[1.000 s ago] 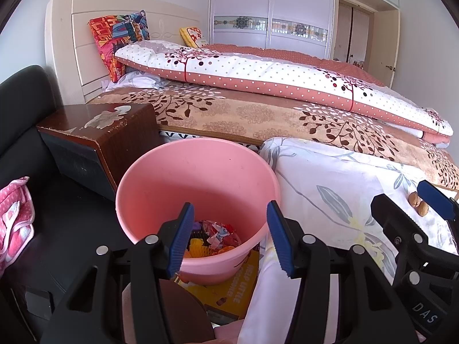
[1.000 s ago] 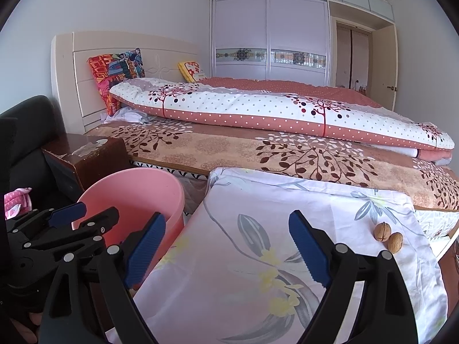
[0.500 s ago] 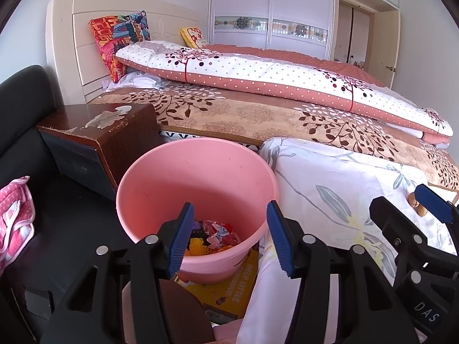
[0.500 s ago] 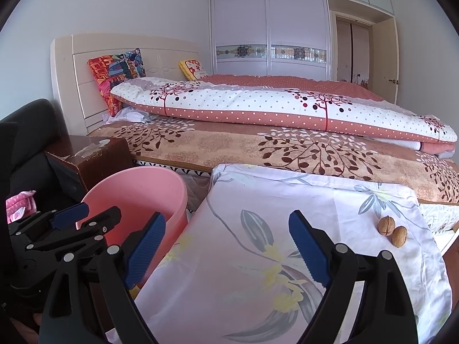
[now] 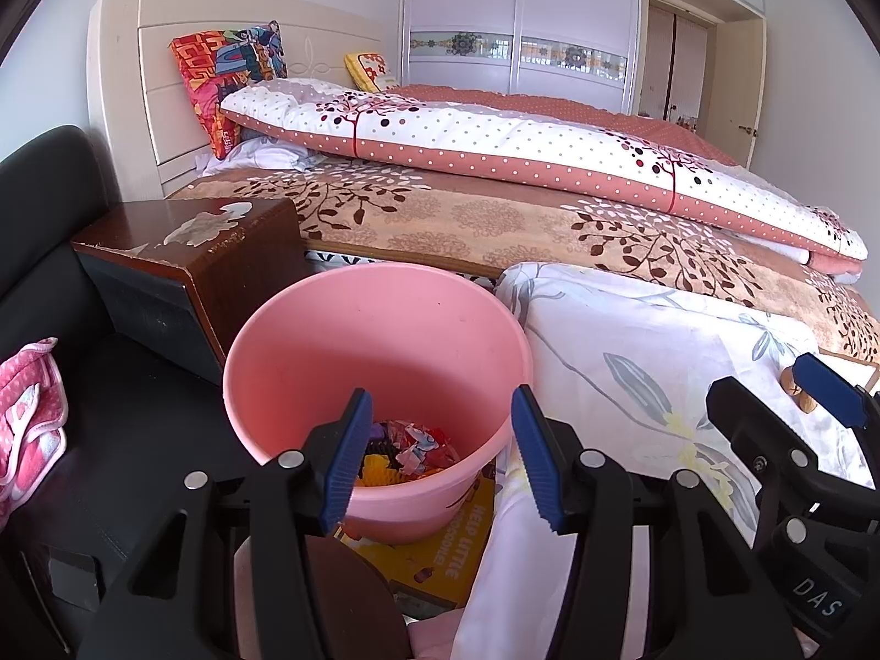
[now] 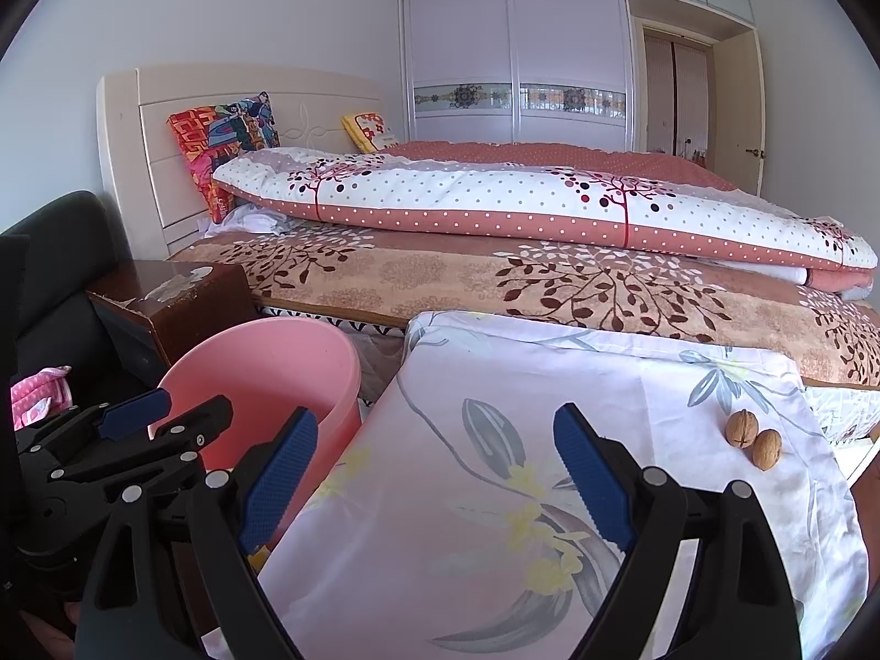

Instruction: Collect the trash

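Note:
A pink bucket stands on the floor beside a floral-sheeted surface, with colourful wrappers at its bottom. My left gripper hovers open just above the bucket's near rim, nothing between its fingers. In the right wrist view my right gripper is open and empty over the floral sheet. Two walnuts lie on the sheet to its right, near the edge. The bucket shows at its left, behind the left gripper. The right gripper's finger partly hides the walnuts in the left wrist view.
A dark wooden nightstand stands left of the bucket, a black seat with a pink cloth beyond it. A yellow book lies under the bucket. The bed with folded quilt fills the background.
The right gripper has tilted up and drawn slightly back, so the walnuts sit lower in its view. The left gripper has stayed put above the bucket.

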The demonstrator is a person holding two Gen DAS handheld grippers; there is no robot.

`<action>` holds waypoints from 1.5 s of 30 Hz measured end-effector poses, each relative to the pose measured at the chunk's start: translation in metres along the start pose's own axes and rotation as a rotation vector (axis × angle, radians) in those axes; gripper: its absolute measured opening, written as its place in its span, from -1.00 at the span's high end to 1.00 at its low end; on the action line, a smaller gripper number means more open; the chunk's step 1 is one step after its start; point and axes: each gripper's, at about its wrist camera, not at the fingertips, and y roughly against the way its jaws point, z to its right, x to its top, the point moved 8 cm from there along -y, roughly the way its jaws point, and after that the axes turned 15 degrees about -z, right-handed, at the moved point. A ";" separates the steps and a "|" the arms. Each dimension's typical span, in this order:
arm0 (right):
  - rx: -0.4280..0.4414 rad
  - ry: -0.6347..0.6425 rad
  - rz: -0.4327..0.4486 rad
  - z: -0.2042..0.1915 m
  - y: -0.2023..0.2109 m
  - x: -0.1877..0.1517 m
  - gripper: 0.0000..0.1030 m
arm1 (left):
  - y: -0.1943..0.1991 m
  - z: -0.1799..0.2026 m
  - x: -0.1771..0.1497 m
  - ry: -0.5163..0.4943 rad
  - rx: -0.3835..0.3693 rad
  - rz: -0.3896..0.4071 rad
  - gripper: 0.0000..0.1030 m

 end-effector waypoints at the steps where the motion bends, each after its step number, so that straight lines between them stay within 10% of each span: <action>1: 0.001 0.001 0.001 0.000 0.001 0.000 -0.68 | 0.000 0.000 0.000 0.000 0.000 0.000 -0.03; 45: 0.004 0.011 -0.001 -0.005 0.002 0.001 -0.68 | -0.002 -0.001 0.000 -0.002 -0.002 -0.003 -0.03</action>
